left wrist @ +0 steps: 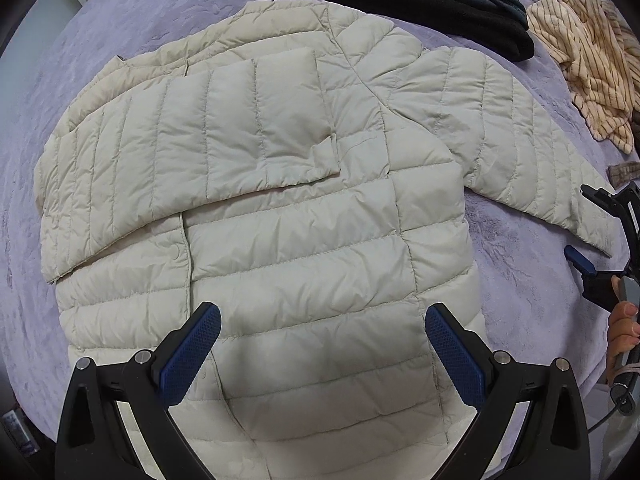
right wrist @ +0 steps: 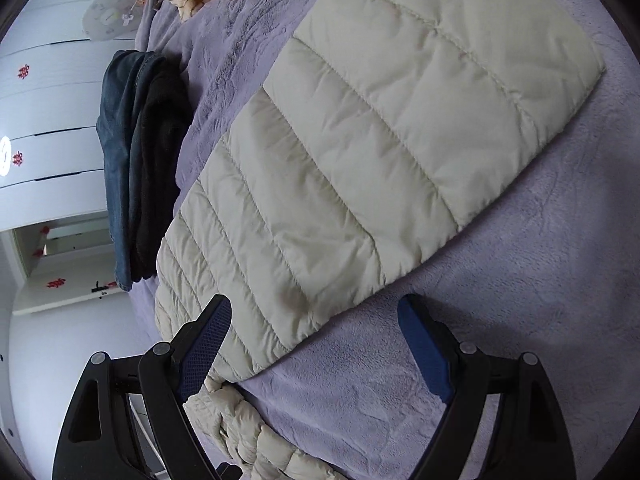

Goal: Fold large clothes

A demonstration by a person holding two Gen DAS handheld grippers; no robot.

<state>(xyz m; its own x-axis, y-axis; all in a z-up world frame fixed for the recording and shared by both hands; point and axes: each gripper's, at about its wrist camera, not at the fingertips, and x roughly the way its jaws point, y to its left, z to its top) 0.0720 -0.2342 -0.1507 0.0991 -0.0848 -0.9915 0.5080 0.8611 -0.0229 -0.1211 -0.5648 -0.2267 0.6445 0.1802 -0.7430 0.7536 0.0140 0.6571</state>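
A cream quilted puffer jacket lies flat on a lavender blanket. Its left sleeve is folded across the chest. Its right sleeve stretches out to the right. My left gripper is open and empty, hovering over the jacket's lower hem. My right gripper is open and empty, just above the edge of the outstretched sleeve near the armpit. It also shows in the left wrist view, beside the sleeve cuff, held by a hand.
A folded dark blue and black stack of clothes lies at the far side of the bed, also in the right wrist view. A striped cream garment lies crumpled at the far right. White cupboards stand beyond the bed.
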